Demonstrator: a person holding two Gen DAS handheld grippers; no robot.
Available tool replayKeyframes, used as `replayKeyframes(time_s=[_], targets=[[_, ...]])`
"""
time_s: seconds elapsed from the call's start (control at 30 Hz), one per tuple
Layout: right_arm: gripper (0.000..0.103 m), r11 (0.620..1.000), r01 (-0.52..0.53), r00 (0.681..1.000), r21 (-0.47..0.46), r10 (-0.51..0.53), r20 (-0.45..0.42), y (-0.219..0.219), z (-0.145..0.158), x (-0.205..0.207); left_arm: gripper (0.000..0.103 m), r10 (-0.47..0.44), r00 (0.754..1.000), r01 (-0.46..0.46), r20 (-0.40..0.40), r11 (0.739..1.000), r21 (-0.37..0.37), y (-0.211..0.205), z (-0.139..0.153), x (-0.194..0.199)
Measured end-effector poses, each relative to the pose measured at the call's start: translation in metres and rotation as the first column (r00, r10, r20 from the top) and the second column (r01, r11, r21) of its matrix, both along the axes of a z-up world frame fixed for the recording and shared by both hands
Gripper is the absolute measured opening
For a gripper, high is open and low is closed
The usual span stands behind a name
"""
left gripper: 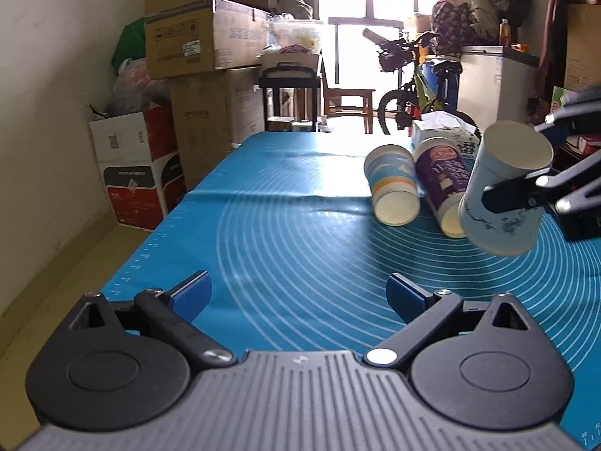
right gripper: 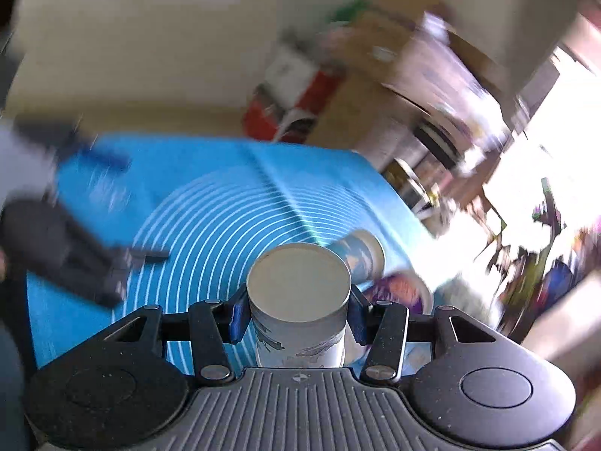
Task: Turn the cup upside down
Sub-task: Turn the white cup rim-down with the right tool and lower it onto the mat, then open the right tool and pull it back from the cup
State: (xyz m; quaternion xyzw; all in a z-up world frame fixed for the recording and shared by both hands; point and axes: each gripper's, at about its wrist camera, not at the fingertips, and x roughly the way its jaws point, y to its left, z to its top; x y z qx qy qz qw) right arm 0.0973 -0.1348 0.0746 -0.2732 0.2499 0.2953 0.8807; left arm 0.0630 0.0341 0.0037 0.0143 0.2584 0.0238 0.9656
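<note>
My right gripper (right gripper: pixel 298 317) is shut on a pale blue marbled paper cup (right gripper: pixel 298 300). In the left wrist view that cup (left gripper: pixel 503 188) hangs tilted above the blue mat (left gripper: pixel 285 225), base up and to the right, rim down-left, with the right gripper (left gripper: pixel 526 191) clamped across it. My left gripper (left gripper: pixel 298 295) is open and empty, low over the near part of the mat. Two other cups lie on their sides on the mat: a blue-and-white one (left gripper: pixel 392 188) and a purple one (left gripper: pixel 443 184).
A tissue box (left gripper: pixel 447 133) sits behind the lying cups. Cardboard boxes (left gripper: pixel 195 37) stack along the left wall beyond the table edge. A bicycle (left gripper: pixel 413 86) and a chair (left gripper: pixel 349 101) stand at the far end. The right wrist view is motion-blurred.
</note>
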Motion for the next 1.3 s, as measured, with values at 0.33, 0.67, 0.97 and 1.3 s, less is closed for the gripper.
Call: replayKeyframes(time_s=[0.33, 0.67, 0.97, 1.3], targets=[[0.048, 0.89, 0.322, 0.945, 0.324, -0.28, -0.172, -0.061, -0.046, 0.037, 0.098, -0.022, 1.0, 0.022, -0.016, 1.0, 0.022, -0.018, -0.008, 0.006], [0.049, 0.883, 0.352, 0.933, 0.31, -0.305, -0.189, -0.054, -0.067, 0.058, 0.098, -0.032, 0.999, 0.033, -0.027, 0.999, 0.038, -0.027, -0.012, 0.007], [0.066, 0.877, 0.361, 0.93, 0.315, -0.314, -0.192, -0.053, -0.065, 0.052, 0.098, -0.051, 0.998, 0.052, -0.039, 0.998, 0.03, -0.028, -0.009, 0.008], [0.093, 0.776, 0.452, 0.892, 0.44, -0.389, -0.23, -0.073, -0.043, 0.001, 0.098, -0.082, 0.996, 0.082, -0.031, 0.997, -0.016, -0.032, 0.006, -0.014]])
